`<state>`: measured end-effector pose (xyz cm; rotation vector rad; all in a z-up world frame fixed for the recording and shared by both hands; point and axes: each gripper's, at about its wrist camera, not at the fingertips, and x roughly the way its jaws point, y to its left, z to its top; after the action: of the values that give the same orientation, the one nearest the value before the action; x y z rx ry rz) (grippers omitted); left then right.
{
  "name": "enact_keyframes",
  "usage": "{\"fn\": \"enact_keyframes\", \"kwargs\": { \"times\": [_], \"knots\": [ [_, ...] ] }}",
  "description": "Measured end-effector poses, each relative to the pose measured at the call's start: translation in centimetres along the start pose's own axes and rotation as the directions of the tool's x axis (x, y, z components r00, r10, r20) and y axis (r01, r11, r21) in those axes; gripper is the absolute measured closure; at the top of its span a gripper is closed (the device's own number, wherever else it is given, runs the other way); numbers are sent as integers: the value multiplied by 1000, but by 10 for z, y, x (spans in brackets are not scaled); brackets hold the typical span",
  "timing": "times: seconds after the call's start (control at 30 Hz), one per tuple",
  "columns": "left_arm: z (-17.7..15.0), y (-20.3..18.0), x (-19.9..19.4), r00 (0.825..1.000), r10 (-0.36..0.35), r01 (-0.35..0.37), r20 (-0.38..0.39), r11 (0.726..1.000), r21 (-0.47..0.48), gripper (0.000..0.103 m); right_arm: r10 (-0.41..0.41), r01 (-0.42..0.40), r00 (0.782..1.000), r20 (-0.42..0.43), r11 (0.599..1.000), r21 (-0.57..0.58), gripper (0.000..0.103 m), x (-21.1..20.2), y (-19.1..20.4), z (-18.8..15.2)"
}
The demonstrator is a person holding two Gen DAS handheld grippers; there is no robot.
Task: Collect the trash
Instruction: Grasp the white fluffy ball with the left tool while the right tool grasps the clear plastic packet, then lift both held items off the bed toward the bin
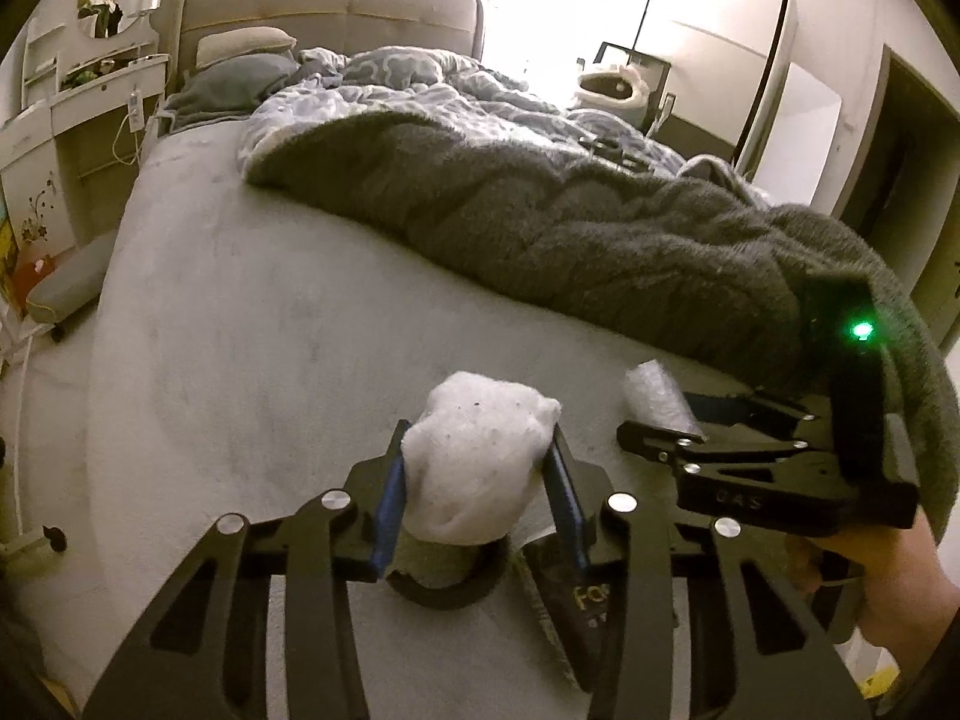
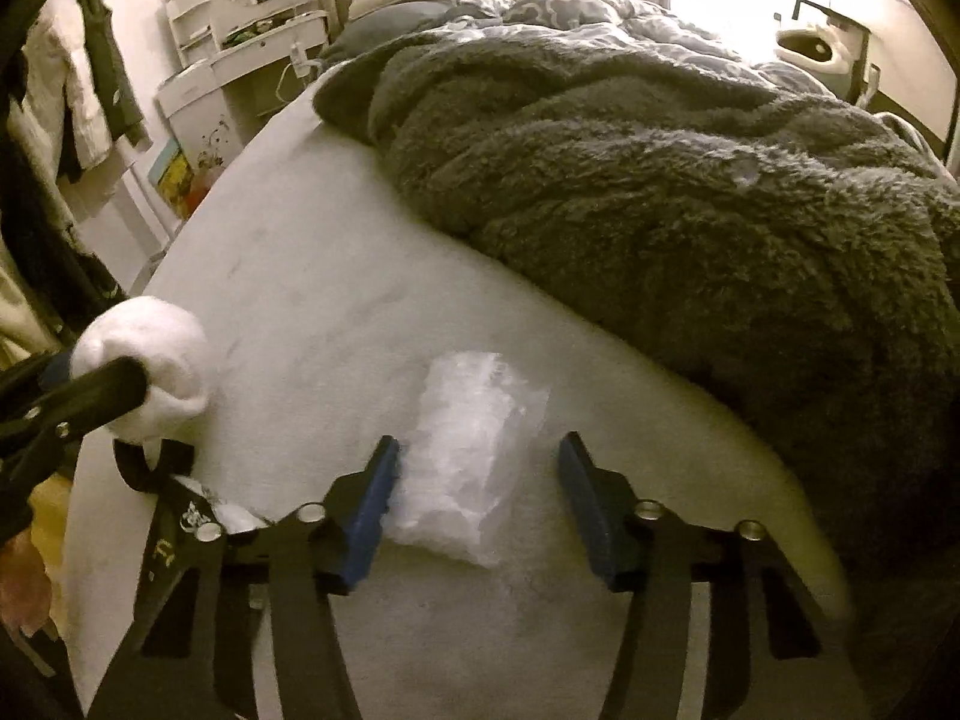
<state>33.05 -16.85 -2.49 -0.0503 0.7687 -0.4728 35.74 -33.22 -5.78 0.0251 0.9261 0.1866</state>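
A white fluffy wad [image 1: 474, 462] sits between the blue pads of my left gripper [image 1: 477, 438], which press on both its sides; the same wad [image 2: 150, 372] shows at the left of the right wrist view. A crumpled clear plastic bag [image 2: 468, 462] lies on the pale bed sheet [image 2: 312, 276] between the jaws of my right gripper [image 2: 478, 441]. The left pad [image 2: 372, 510] touches the bag's edge, while the right pad [image 2: 585, 510] stands clear of it. In the left wrist view the plastic [image 1: 654, 399] lies at the right gripper's [image 1: 657, 426] tips.
A black strap loop [image 1: 444, 576] and a dark printed wrapper [image 1: 576, 594] lie on the sheet under the left gripper. A thick grey blanket [image 1: 540, 222] covers the bed's right half. A white dresser [image 1: 78, 108] stands left of the bed. A hand [image 1: 888, 576] holds the right tool.
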Motion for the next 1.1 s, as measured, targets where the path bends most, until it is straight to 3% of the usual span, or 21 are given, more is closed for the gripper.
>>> {"fn": "enact_keyframes", "kwargs": {
  "times": [0.07, 0.17, 0.43, 0.63, 1.1],
  "knots": [
    [0, 0, -5, 1000, -10, 10, 4, 1000, -5, 58, 7, -7, 1000, -1, 1000, -3, 63, -2, 1, 3],
    [1, -2, -15, 1000, -9, 9, 17, 1000, 15, 58, 11, -11, 1000, -3, 1000, -6, 67, -3, 3, 8],
    [-1, 10, -40, 999, 6, -7, 39, 1000, 25, 58, 0, 0, 999, 38, 1000, 6, 68, -10, 15, 23],
    [1, 36, -58, 998, 34, -33, 57, 999, -18, 58, 7, -6, 997, 71, 1000, -16, 68, -15, 35, 34],
    [-15, 72, -79, 996, 88, -87, 24, 995, -42, 58, 99, -79, 983, 155, 988, -132, 68, -47, 108, 49]
  ]
}}
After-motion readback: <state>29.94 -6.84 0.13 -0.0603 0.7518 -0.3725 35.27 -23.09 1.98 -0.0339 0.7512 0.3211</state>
